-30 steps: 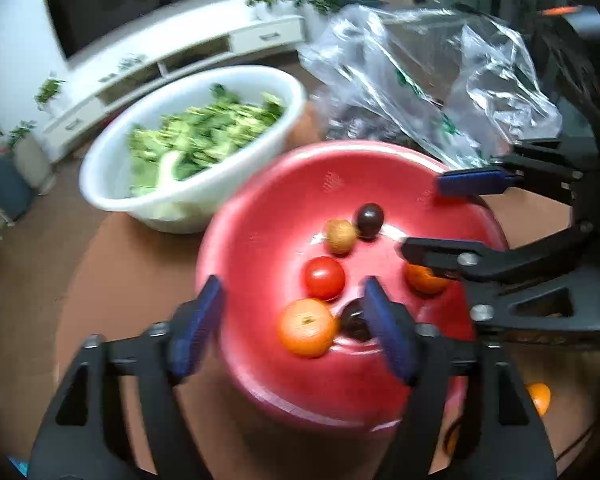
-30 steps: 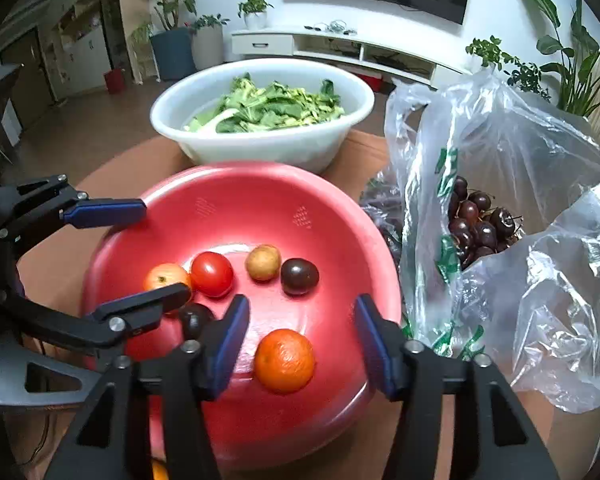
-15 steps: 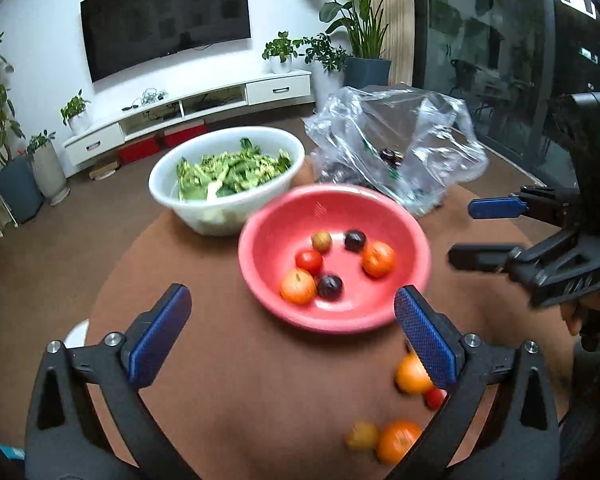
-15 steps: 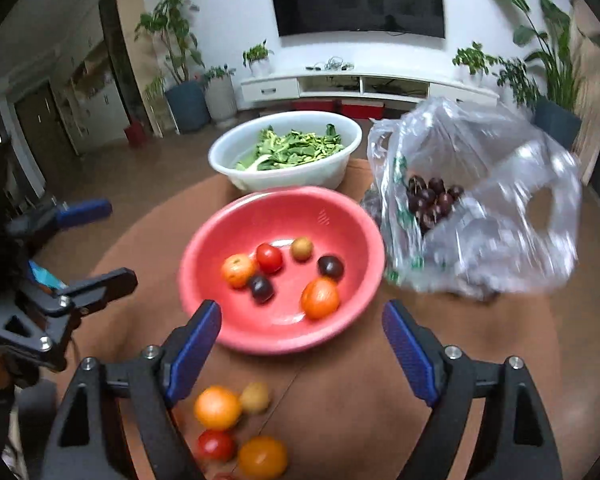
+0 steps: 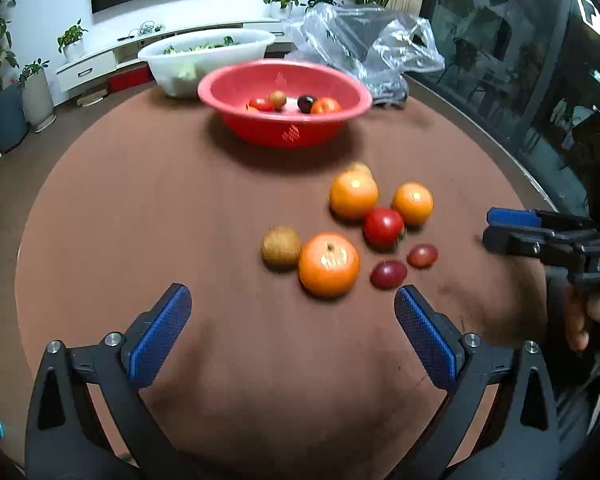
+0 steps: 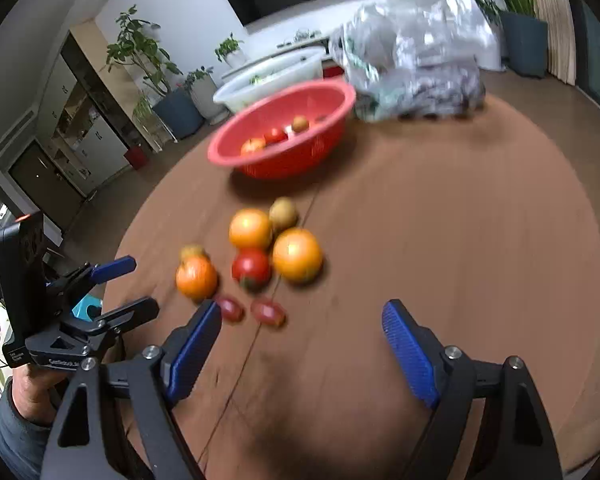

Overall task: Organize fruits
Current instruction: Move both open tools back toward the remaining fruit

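Loose fruit lies clustered on the round brown table: three oranges, the nearest, a red tomato, a brownish round fruit and two small dark-red ones. Behind them the red bowl holds several fruits. My left gripper hovers open just short of the nearest orange, nothing between its pads. My right gripper is open too, empty, near the small red fruits; the tomato and an orange lie beyond. Each gripper shows in the other's view, the right and the left.
A white bowl of greens and a clear plastic bag stand behind the red bowl. The table's edge curves round at left and right. A hand holds the right gripper's handle.
Both grippers have pulled back from over the red bowl to the near side of the table, and their jaws stand wider. The loose fruit cluster has come into view.
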The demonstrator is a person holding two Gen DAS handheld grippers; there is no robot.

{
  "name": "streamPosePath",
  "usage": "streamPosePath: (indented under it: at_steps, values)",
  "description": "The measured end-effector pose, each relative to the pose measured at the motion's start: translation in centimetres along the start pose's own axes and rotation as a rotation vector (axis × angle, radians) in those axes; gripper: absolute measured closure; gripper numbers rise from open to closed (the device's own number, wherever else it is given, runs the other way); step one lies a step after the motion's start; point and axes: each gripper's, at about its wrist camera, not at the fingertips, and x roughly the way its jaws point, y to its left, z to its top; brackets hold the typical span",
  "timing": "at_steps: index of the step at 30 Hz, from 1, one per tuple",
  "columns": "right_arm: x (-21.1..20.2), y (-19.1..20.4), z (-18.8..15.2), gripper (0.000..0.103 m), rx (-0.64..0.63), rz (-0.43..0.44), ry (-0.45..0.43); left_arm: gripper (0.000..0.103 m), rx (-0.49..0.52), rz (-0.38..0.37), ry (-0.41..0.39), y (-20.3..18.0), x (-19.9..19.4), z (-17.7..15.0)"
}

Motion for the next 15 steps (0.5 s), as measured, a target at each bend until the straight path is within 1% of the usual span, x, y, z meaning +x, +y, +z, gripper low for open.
streamPosePath:
  at_steps: [2, 4, 6, 9, 10, 11, 13, 15]
  values:
    - [0.1, 0.2, -0.7, 0.018, 0.002, 0.001, 0.008, 0.0, 0.011, -0.001, -0.004, -0.3, 0.1, -0.3]
    - [0.2, 0.6, -1.1, 0.018, -0.007, -0.004, 0.01, 0.0, 0.023, -0.006, -0.012, -0.3, 0.2, 0.0]
    - [0.1, 0.9, -1.3, 0.02, -0.018, -0.008, 0.006, 0.0, 0.035, -0.017, -0.019, 0.4, -0.3, 0.5]
    - [0.2, 1.1, -1.3, 0.026, -0.027, -0.019, 0.011, 0.001, 0.082, -0.035, -0.021, 0.9, -0.7, 1.6]
    - [0.3, 1.1, -1.4, 0.029, -0.029, -0.026, 0.015, 0.001, 0.103, -0.038, -0.018, 0.7, -0.8, 1.6]
    - [0.4, 1.2, -1.3, 0.032, -0.036, -0.036, 0.021, 0.002, 0.123, -0.038, -0.016, 0.5, -0.8, 1.8]
    - [0.8, 1.5, -1.3, 0.036, -0.067, -0.058, 0.036, 0.01, 0.153, -0.053, -0.002, 0.1, -0.5, 1.9]
    - [1.3, 1.9, -1.2, 0.039, -0.098, -0.071, 0.052, 0.021, 0.162, -0.062, 0.016, -0.3, 0.0, 1.9]
